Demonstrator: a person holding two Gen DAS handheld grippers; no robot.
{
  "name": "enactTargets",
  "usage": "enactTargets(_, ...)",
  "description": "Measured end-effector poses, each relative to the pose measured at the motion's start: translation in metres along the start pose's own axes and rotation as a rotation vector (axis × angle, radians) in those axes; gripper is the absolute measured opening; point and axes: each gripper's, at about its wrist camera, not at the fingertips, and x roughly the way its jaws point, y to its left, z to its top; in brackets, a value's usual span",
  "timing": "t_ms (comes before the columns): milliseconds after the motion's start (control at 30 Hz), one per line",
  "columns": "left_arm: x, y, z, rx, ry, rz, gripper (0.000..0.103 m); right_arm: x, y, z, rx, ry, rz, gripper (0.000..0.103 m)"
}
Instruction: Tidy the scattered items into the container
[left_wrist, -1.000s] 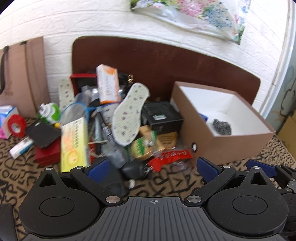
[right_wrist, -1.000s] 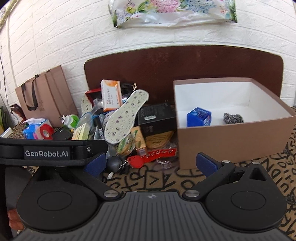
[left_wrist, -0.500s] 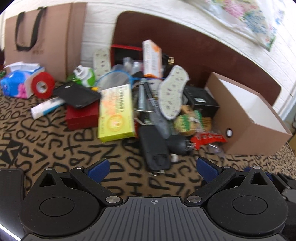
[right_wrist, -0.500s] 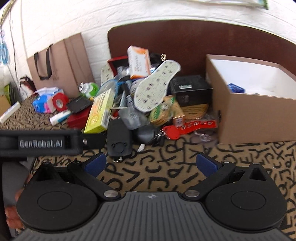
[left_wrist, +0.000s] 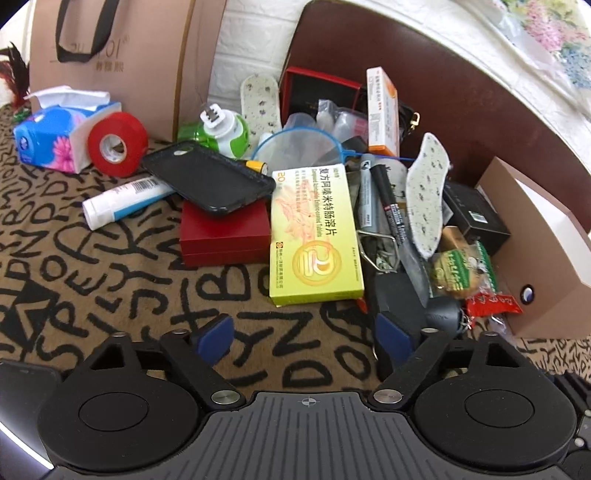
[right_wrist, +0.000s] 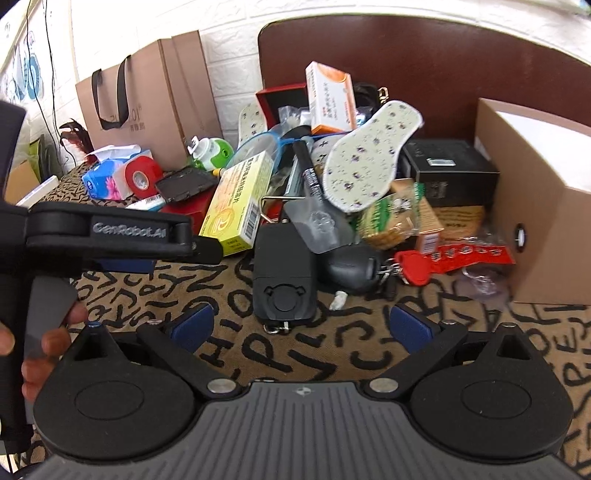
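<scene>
Left claw (left_wrist: 303, 336): jaws spread wide, holding nothing, low over the letter-patterned cloth (left_wrist: 92, 266) on the tabletop. Its blue pads (left_wrist: 214, 334) sit just short of the near edge of the yellow medicine box (left_wrist: 314, 236); a strip of bare cloth lies between.

Right claw (right_wrist: 301, 326): jaws wide, nothing gripped. The black car-key case (right_wrist: 282, 273) lies between and just ahead of its fingertips, flat on the cloth, its ring end toward the camera.

Container: brown cardboard box (right_wrist: 535, 206), open-topped, at the right edge of the heap, its near side wall upright. A red tag strip (right_wrist: 458, 256) touches its base.

Heap, left to right in the left wrist view:
- tissue pack (left_wrist: 59, 136) with red tape roll (left_wrist: 118, 144) leaning against it
- white tube (left_wrist: 125, 201), partly under the black phone case (left_wrist: 207, 179)
- phone case overhanging the dark red box (left_wrist: 225, 238)
- speckled insole (left_wrist: 428, 199), tilted, propped on a black marker (left_wrist: 388, 199) and the small black box (left_wrist: 476, 218)
- wrapped biscuit (left_wrist: 461, 275) beside the cardboard box
- orange-and-white carton (left_wrist: 382, 110), upright at the rear

Open room: bare cloth on the near left, before the heap. A brown paper bag (left_wrist: 110, 59) stands against the brick wall at the back left.
</scene>
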Motion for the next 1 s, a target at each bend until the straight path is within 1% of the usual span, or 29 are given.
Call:
enactTargets(100, 0.008, 0.000, 0.004, -0.011, 0.014, -0.008, 0.085, 0.009, 0.000, 0.002, 0.006, 0.008, 0.013, 0.095)
enactTargets(267, 0.013, -0.010, 0.003, 0.012, 0.038, -0.112, 0.084, 0.025, 0.000, 0.005, 0.007, 0.027, 0.040, 0.082)
enactTargets(367, 0.020, -0.014, 0.004, -0.001, 0.056, -0.147, 0.086, 0.035, 0.001, 0.006, -0.003, 0.042, 0.049, 0.076)
enactTargets(433, 0.027, -0.017, 0.006, -0.007, 0.076, -0.161, 0.086, 0.041, 0.003, 0.006, -0.012, 0.042, 0.046, 0.075)
enactTargets(500, 0.033, -0.021, 0.008, 0.004, 0.089, -0.166, 0.085, 0.046, 0.005, 0.007, -0.021, 0.044, 0.042, 0.065)
enactTargets(533, 0.035, -0.022, 0.008, 0.009, 0.097, -0.170, 0.083, 0.049, 0.005, 0.008, -0.025, 0.052, 0.046, 0.054)
enactTargets(600, 0.041, -0.023, 0.009, 0.006, 0.120, -0.187, 0.074, 0.049, 0.005, 0.008, -0.027, 0.056, 0.045, 0.054)
enactTargets(667, 0.043, -0.022, 0.007, -0.010, 0.146, -0.235, 0.064, 0.047, 0.006, 0.007, -0.045, 0.065, 0.055, 0.054)
enactTargets(733, 0.042, -0.024, 0.002, -0.014, 0.165, -0.266, 0.059, 0.043, 0.005, 0.004, -0.051, 0.077, 0.075, 0.054)
enactTargets(833, 0.035, -0.029, -0.009, 0.000, 0.182, -0.271, 0.055, 0.033, 0.006, -0.002, -0.059, 0.092, 0.093, 0.054)
enactTargets(900, 0.030, -0.029, -0.017, -0.009, 0.201, -0.269, 0.048, 0.025, 0.006, -0.007, -0.054, 0.105, 0.107, 0.054)
enactTargets(1000, 0.020, -0.028, -0.029, -0.027, 0.224, -0.282, 0.046, 0.012, 0.005, -0.016, -0.061, 0.120, 0.123, 0.054)
